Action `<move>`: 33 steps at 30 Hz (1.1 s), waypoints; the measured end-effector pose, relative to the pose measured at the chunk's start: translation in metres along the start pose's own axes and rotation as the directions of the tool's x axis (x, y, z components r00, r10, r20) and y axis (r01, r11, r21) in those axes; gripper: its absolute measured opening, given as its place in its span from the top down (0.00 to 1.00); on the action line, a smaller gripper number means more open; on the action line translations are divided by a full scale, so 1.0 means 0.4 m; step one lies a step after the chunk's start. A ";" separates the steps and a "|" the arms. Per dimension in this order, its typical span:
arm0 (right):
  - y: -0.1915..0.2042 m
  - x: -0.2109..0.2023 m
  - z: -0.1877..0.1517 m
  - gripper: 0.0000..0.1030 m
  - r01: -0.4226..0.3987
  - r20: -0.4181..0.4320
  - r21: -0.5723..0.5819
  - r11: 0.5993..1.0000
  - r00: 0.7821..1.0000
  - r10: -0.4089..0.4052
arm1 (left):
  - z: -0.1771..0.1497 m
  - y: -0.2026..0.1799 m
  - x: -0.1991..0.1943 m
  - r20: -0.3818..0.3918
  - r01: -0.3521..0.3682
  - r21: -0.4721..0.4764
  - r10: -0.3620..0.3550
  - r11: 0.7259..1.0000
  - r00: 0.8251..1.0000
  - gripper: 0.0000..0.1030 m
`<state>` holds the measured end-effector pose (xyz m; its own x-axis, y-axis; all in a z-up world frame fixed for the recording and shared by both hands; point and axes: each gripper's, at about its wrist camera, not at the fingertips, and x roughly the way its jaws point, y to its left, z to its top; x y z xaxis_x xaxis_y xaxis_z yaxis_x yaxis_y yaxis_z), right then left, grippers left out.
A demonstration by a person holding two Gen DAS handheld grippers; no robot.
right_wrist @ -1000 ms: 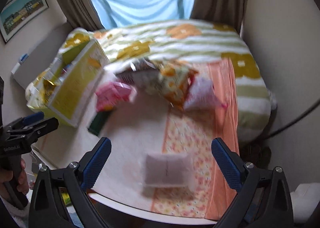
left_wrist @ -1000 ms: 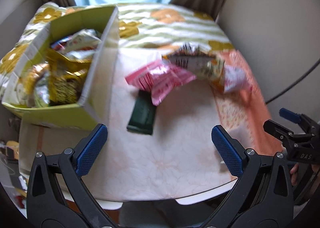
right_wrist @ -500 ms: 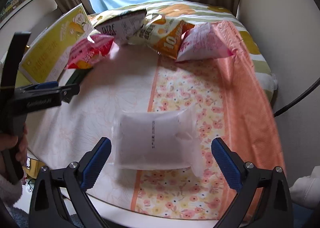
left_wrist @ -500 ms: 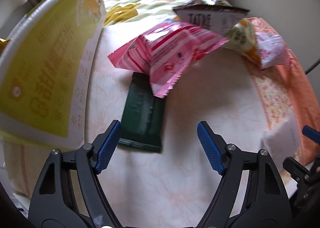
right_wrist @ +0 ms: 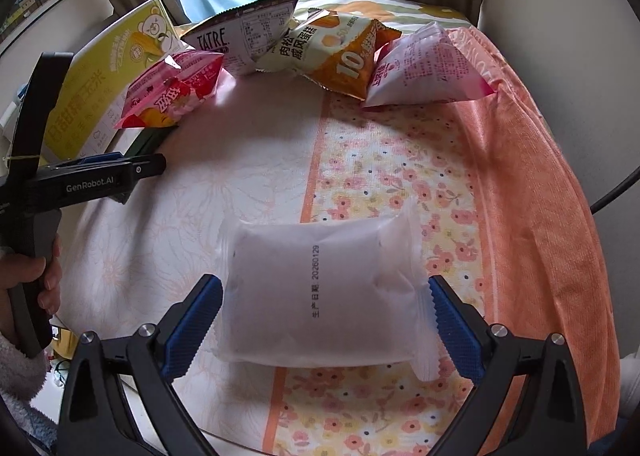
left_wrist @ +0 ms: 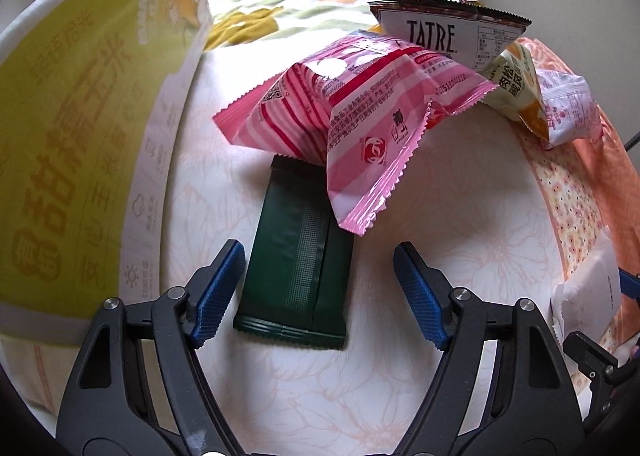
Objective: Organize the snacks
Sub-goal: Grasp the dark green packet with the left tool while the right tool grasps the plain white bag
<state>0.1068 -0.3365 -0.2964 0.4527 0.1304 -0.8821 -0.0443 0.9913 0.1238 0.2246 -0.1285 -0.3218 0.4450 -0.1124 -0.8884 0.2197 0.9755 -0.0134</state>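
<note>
My left gripper [left_wrist: 320, 288] is open, low over the table, its jaws on either side of a dark green packet [left_wrist: 298, 268] lying flat. A pink striped snack bag [left_wrist: 360, 103] overlaps the packet's far end. My right gripper [right_wrist: 324, 324] is open around a white frosted packet [right_wrist: 320, 288], both pads close beside its edges; the packet rests on the tablecloth. The white packet also shows in the left wrist view [left_wrist: 592, 292]. The left gripper's body shows in the right wrist view [right_wrist: 92, 179].
A yellow-green cardboard box [left_wrist: 80, 143] stands close on the left of the green packet. Behind lie a TATRE bag [right_wrist: 244, 39], an orange-and-cream bag [right_wrist: 336, 51] and a pale pink bag [right_wrist: 424, 67]. The round table's edge [right_wrist: 240, 436] is near.
Both grippers have moved forward and down. The left one now straddles the green packet; the right one has reached the white packet, with its jaws now beside it.
</note>
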 end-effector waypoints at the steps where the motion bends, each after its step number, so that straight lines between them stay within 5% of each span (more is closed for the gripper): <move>1: 0.000 0.003 0.002 0.03 0.000 -0.005 -0.002 1.000 1.000 0.000 | 0.002 -0.001 0.000 -0.003 0.005 0.006 -0.005 1.000 1.000 0.30; 4: 0.008 0.012 0.008 0.03 0.007 -0.020 -0.021 1.000 1.000 -0.008 | 0.022 -0.002 0.006 -0.021 0.015 0.027 -0.015 1.000 1.000 0.41; 6: 0.016 0.015 0.014 0.03 0.010 -0.022 -0.026 1.000 1.000 -0.011 | 0.032 -0.004 0.003 -0.038 0.024 0.046 -0.022 0.999 0.999 0.59; 27: 0.043 0.025 0.021 0.03 0.071 -0.023 -0.043 0.996 0.997 -0.073 | -0.046 -0.069 -0.042 -0.107 0.047 0.148 -0.031 0.988 0.994 0.60; 33: 0.040 0.032 0.021 0.06 0.072 -0.038 -0.048 0.996 0.997 -0.074 | -0.040 -0.069 -0.042 -0.120 0.038 0.162 -0.019 0.986 0.993 0.51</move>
<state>0.1194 -0.3189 -0.3019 0.4205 0.0575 -0.9055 -0.0546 0.9978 0.0380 0.1973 -0.1505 -0.3138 0.3333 -0.1074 -0.9367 0.3746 0.9268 0.0271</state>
